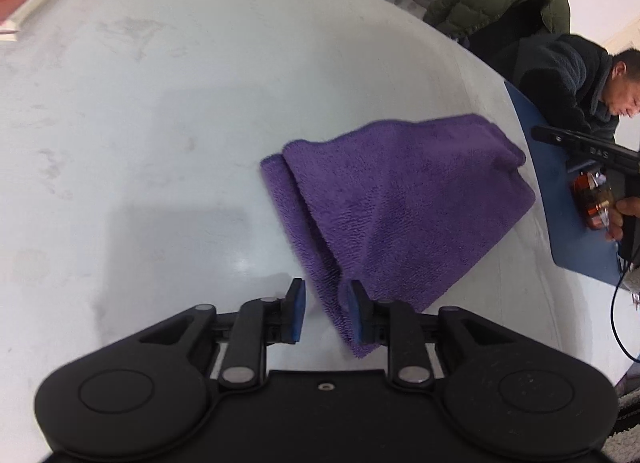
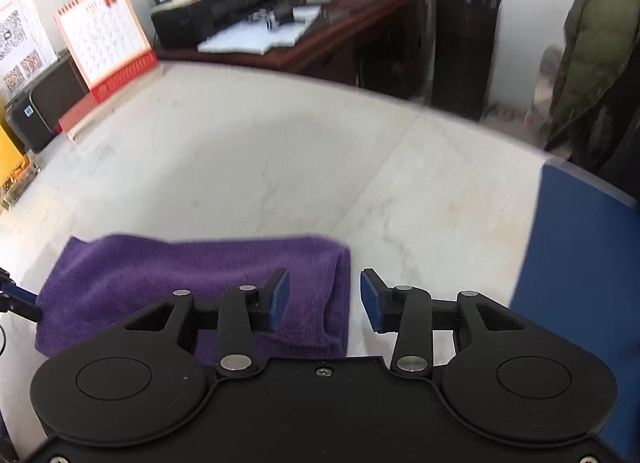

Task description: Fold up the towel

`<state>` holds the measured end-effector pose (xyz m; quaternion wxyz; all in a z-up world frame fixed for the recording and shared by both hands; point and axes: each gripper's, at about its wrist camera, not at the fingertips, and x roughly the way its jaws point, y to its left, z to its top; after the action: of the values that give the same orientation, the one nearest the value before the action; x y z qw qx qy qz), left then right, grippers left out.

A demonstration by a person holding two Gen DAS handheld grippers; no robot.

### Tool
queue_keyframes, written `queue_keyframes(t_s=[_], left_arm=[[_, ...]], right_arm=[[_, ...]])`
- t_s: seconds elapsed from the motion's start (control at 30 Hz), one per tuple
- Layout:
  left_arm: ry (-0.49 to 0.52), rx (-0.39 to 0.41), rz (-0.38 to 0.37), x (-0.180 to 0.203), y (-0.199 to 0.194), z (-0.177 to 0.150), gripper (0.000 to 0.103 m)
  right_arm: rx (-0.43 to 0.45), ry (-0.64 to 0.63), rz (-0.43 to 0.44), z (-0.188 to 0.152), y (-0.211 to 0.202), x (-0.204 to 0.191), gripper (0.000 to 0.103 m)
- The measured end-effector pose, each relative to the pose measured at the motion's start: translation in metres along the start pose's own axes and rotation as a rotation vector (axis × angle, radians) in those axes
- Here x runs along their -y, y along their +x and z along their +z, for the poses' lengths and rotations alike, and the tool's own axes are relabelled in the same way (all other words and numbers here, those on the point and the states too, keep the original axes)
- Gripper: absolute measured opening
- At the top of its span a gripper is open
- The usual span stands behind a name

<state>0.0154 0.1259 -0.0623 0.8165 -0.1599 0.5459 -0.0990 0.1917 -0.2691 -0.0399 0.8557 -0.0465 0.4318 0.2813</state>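
and there's the folded purple terry towel [image 1: 400, 199] lying flat on the pale, scuffed white tabletop [image 1: 160, 111], doubled over with its layered edges showing at one end. the left gripper [image 1: 326, 313], black with blue pads, hovers right at the towel's near corner, jaws parted a little; a narrow tip of the cloth runs down through the gap between them, brushing up against one blue pad, but nothing is pinched, it's let go. over on the other side, the right gripper [image 2: 324, 299] has its jaws standing wider apart, released too. from its own view the towel [image 2: 192, 283] sits under and behind one finger, and its folded end falls just inside the gap, with bare table showing across the rest of it. a blue mat [image 2: 584, 263] lies off beside that gripper, apart from the towel.
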Motion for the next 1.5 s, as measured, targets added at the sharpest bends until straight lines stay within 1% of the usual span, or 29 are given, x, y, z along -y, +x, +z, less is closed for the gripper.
queue_keyframes(t_s=[0.03,0.1,0.17,0.2,0.27,0.33,0.37,0.5,0.57,0.7,0.8,0.9,0.97,1.07,1.17,1.33,1.5], left_arm=[[-0.005,0.019,-0.003,0.001,-0.007,-0.003,0.021],[-0.015,0.051,-0.039,0.006,-0.016,-0.008,0.021],[0.003,0.055,-0.085,0.02,-0.015,-0.014,0.021],[0.018,0.049,-0.091,0.026,-0.012,-0.015,0.021],[0.061,0.034,-0.081,0.04,-0.001,-0.021,0.021],[0.085,0.038,-0.076,0.048,0.008,-0.026,0.021],[0.095,0.042,-0.074,0.052,0.012,-0.028,0.021],[0.102,0.029,-0.05,0.054,0.027,-0.036,0.021],[0.083,0.013,-0.041,0.05,0.035,-0.042,0.021],[0.026,0.036,-0.08,0.038,0.034,-0.046,0.021],[-0.009,0.051,-0.102,0.034,0.032,-0.05,0.021],[-0.009,0.066,-0.097,0.036,0.031,-0.054,0.021],[-0.001,0.072,-0.086,0.039,0.031,-0.056,0.021],[0.012,0.079,-0.071,0.042,0.032,-0.058,0.022],[0.033,0.086,-0.063,0.047,0.031,-0.059,0.026],[0.048,0.097,-0.066,0.05,0.031,-0.062,0.03],[0.039,0.101,-0.086,0.045,0.03,-0.063,0.03]], right_arm=[[0.016,-0.011,0.013,0.002,-0.007,-0.007,0.039],[0.019,-0.049,0.065,0.003,-0.014,-0.025,0.039],[-0.015,-0.123,0.151,0.001,-0.009,-0.054,0.039],[-0.033,-0.144,0.17,-0.002,-0.005,-0.063,0.039],[-0.085,-0.199,0.217,-0.009,0.012,-0.088,0.039],[-0.122,-0.229,0.252,-0.015,0.025,-0.105,0.039],[-0.145,-0.253,0.256,-0.018,0.032,-0.115,0.039],[-0.184,-0.338,0.253,-0.024,0.044,-0.139,0.039],[-0.209,-0.376,0.235,-0.029,0.053,-0.146,0.038],[-0.239,-0.398,0.222,-0.032,0.058,-0.152,0.038],[-0.218,-0.395,0.237,-0.021,0.05,-0.162,0.038],[-0.164,-0.408,0.274,0.002,0.043,-0.189,0.038],[-0.146,-0.433,0.293,0.019,0.051,-0.219,0.039],[-0.175,-0.481,0.276,0.027,0.078,-0.255,0.039],[-0.223,-0.505,0.241,0.025,0.101,-0.273,0.039],[-0.292,-0.525,0.205,0.018,0.122,-0.284,0.037],[-0.302,-0.517,0.196,0.018,0.121,-0.286,0.036]])
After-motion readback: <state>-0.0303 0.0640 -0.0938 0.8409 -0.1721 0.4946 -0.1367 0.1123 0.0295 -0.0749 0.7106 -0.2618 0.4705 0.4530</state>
